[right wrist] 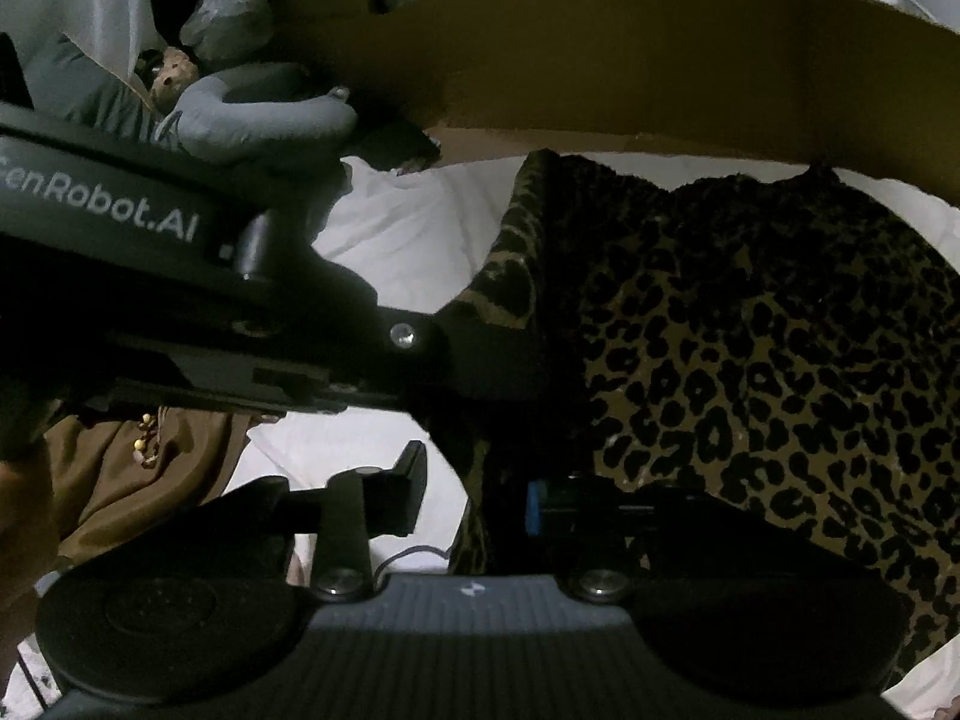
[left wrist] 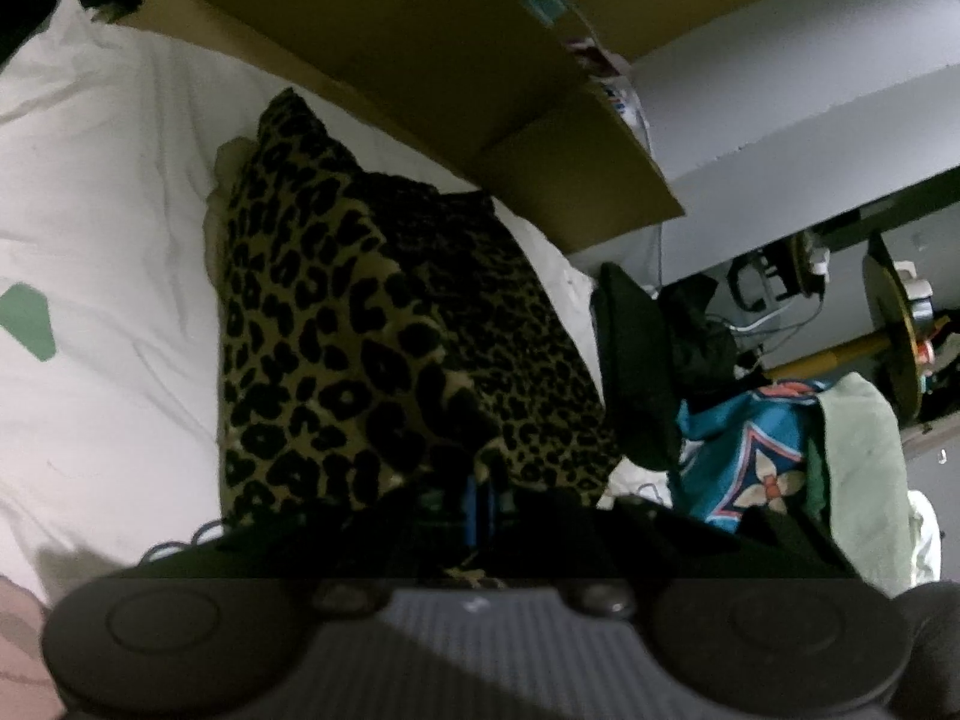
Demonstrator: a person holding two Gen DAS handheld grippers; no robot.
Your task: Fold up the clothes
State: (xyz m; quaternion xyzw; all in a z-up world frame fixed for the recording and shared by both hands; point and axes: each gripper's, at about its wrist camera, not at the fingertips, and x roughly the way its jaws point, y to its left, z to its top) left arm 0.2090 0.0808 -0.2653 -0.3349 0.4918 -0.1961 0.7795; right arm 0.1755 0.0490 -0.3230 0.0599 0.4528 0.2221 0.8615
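Note:
A leopard-print garment (left wrist: 372, 324) lies bunched on the white bed sheet (left wrist: 96, 192). My left gripper (left wrist: 480, 510) sits at its near edge, blue pads pressed together with a fold of the print between them. In the right wrist view the same garment (right wrist: 750, 360) fills the right half, and the left gripper's black body (right wrist: 180, 300) reaches in from the left, its tip pinching a raised fold. My right gripper (right wrist: 474, 498) has its fingers apart at the garment's left edge. A hanging strip of the print lies between them, against the blue-padded finger (right wrist: 534, 507).
A brown cardboard box (left wrist: 420, 60) borders the far side of the bed. A pile of clothes, blue patterned (left wrist: 750, 450) and pale green (left wrist: 864, 450), lies to the right beside a black item (left wrist: 636, 360). A grey garment (right wrist: 258, 114) and a brown garment (right wrist: 150, 468) lie at the left.

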